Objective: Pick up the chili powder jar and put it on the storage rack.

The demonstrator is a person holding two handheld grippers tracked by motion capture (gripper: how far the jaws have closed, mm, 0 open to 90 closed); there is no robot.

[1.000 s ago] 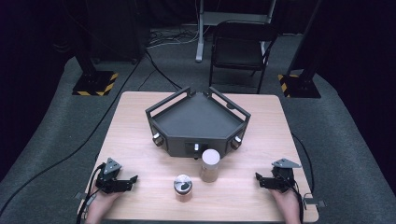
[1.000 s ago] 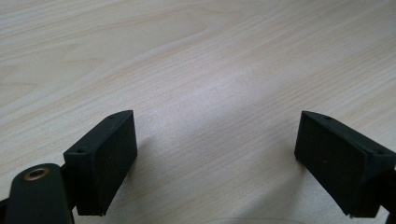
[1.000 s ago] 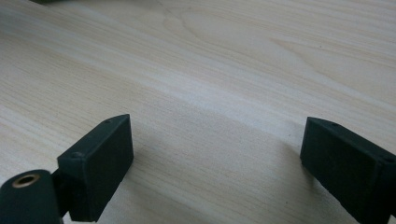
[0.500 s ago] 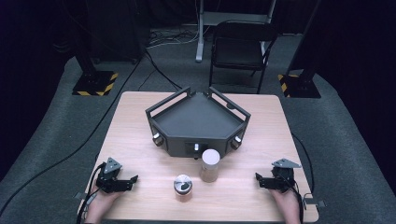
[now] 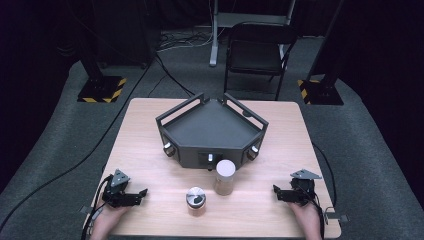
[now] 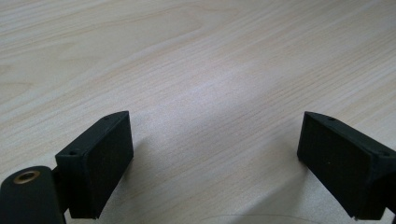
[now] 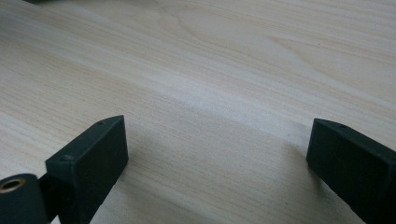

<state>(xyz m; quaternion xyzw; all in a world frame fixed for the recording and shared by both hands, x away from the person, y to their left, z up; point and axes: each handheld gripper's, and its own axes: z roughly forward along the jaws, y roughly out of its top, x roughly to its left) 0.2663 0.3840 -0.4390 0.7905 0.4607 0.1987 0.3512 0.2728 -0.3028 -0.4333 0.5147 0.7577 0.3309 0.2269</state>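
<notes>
Two grippers rest on the wooden table (image 5: 150, 130) in the high view, one at each near corner. The left gripper (image 5: 141, 194) lies near the left edge with its jaws pointing inward, toward the middle of the table; the right gripper (image 5: 276, 192) lies near the right edge and points inward too. Between them, well apart from both, stand a short jar with a metal lid (image 5: 196, 200) and, just beside it to the right and a little farther back, a taller cylindrical container with a pale lid (image 5: 225, 177). Behind these sits a dark angular tray (image 5: 212, 127), and the taller container stands just in front of its near wall.

In the left gripper view the two black jaws stand wide apart, having just been opening, with bare wood between them.

In the right gripper view the jaws are likewise spread wide after just opening, nothing between them but the table surface
</notes>
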